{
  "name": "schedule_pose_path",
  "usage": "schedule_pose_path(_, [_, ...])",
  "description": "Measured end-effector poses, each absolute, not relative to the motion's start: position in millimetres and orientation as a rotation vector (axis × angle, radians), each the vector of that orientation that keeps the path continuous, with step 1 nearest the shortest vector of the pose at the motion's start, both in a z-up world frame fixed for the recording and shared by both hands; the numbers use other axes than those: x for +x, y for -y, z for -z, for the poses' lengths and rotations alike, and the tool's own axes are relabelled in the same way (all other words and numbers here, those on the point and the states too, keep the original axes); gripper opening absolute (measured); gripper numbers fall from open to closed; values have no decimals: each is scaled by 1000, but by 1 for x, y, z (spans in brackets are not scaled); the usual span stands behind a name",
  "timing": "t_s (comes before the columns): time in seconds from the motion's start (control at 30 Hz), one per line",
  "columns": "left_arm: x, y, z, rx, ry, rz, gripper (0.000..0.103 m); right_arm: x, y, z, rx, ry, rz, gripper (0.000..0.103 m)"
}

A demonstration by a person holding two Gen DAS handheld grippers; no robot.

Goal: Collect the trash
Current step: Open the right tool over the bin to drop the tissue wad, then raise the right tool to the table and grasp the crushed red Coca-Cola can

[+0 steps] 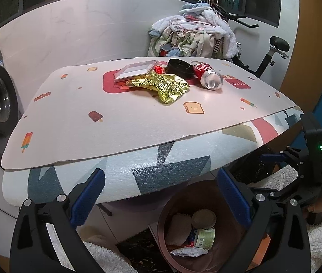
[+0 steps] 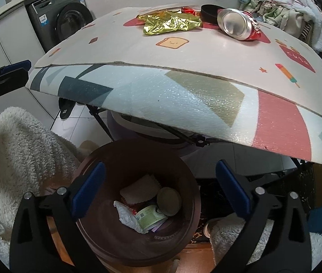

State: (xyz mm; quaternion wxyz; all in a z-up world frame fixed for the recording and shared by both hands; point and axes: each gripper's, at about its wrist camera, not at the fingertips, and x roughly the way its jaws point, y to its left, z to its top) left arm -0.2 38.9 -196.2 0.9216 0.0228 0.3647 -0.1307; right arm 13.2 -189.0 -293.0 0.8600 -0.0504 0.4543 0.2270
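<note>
In the left wrist view, the left gripper [image 1: 161, 202] is held wide open and empty below the surface's [image 1: 115, 122] near edge; the gold wrapper [image 1: 161, 86] and soda can [image 1: 207, 76] lie toward its far edge. In the right wrist view, the right gripper [image 2: 159, 193] is seen wide open and empty above the trash bin [image 2: 97, 234], probably to drop trash; the wrapper is well apart.

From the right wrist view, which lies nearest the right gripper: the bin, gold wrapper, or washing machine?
1. Brown bin, directly below the right gripper.
2. Gold wrapper, up on the table, centre.
3. Washing machine, far left, behind the table.
</note>
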Motion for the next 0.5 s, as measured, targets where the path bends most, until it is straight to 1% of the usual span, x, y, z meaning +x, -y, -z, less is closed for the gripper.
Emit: schedule_pose_path(0.5, [2,-40,195,30,-775,272,97,18,210,276,-22,-921,-442,97])
